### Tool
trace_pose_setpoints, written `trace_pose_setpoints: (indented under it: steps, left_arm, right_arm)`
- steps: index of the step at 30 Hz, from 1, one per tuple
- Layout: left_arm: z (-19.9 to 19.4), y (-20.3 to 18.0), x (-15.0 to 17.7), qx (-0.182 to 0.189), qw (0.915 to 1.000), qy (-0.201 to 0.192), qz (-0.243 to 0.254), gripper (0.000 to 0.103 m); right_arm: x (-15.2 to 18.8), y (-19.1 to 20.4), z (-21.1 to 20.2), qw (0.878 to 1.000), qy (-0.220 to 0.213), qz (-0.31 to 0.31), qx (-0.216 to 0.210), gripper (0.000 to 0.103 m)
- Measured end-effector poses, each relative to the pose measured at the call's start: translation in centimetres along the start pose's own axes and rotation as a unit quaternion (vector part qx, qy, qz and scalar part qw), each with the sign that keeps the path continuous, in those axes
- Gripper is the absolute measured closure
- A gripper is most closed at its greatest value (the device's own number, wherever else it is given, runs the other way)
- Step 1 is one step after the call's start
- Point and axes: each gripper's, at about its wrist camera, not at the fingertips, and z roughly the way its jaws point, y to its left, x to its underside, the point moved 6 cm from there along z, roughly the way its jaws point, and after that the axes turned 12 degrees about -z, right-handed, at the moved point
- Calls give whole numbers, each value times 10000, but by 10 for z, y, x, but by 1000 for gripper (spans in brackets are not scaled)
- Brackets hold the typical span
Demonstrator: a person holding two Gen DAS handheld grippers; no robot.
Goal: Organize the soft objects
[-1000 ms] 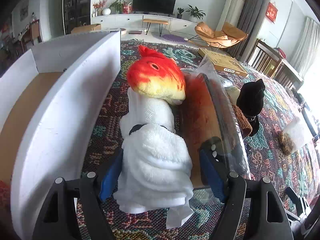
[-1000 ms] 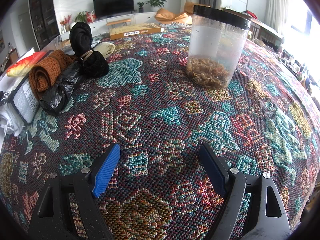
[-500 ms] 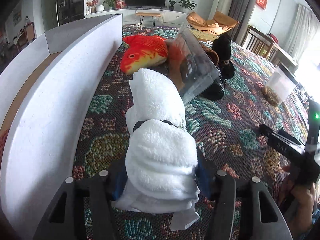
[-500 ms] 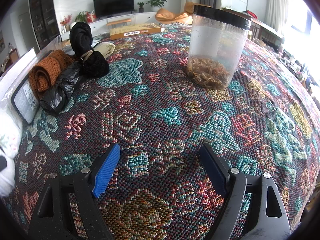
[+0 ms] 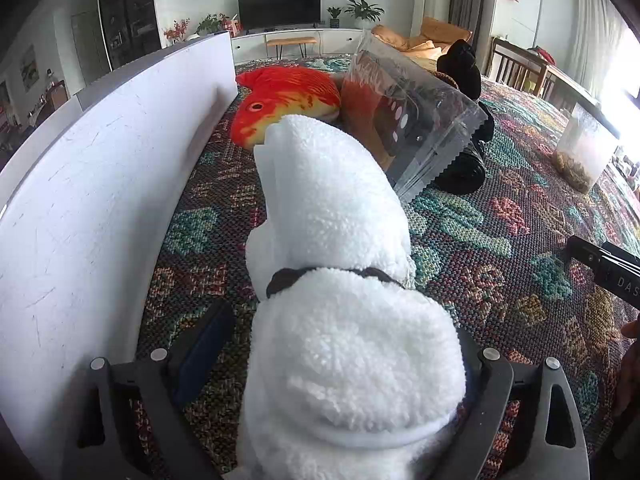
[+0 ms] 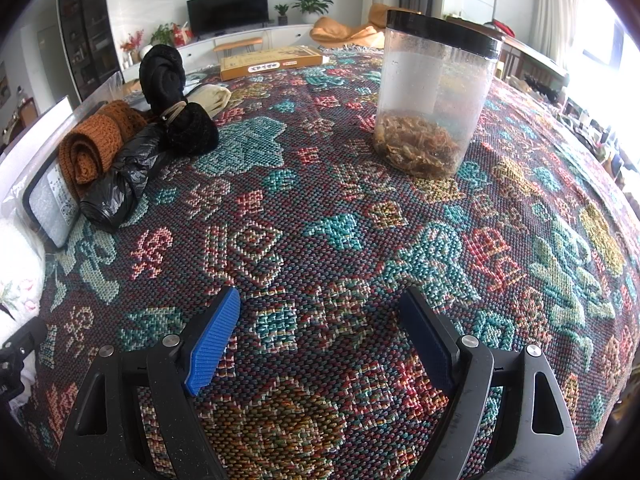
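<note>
My left gripper (image 5: 336, 364) is shut on a rolled white fluffy towel (image 5: 344, 280) bound by a dark band, held above the patterned cloth beside the white box wall (image 5: 100, 184). An orange plush fish (image 5: 288, 100) lies beyond it. A black rolled fabric (image 5: 460, 68) stands behind a clear plastic pouch (image 5: 416, 120). My right gripper (image 6: 320, 332) is open and empty, low over the cloth. Ahead of it to the left are a brown knit roll (image 6: 92, 148), the black rolled fabric (image 6: 176, 100) and a black plastic bag (image 6: 124, 176). The towel's edge (image 6: 16, 264) shows at far left.
A clear jar with a black lid (image 6: 436, 96) holding dried bits stands on the cloth ahead of the right gripper. A flat yellow box (image 6: 272, 62) lies at the far edge. The white box (image 5: 48, 240) runs along the left side of the table.
My left gripper has lifted the white towel and drawn back from the fish and pouch. The right gripper has not moved.
</note>
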Motion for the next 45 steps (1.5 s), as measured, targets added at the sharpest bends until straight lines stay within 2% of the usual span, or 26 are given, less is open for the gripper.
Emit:
trace_pose_setpoints:
  steps: [4,15,45]
  left_arm:
    - [3,0,-2,-6,10000,39,-60,3]
    - [3,2,0,-84,9999,38,-106,0]
    - [3,3,0,-75,9999,32,-113,0]
  right_arm:
    - [0,0,0,10000,0,2,-3,18]
    - [0,0,0,10000,-1,1,-2,18]
    - [0,0,0,10000,0,0,-2,18]
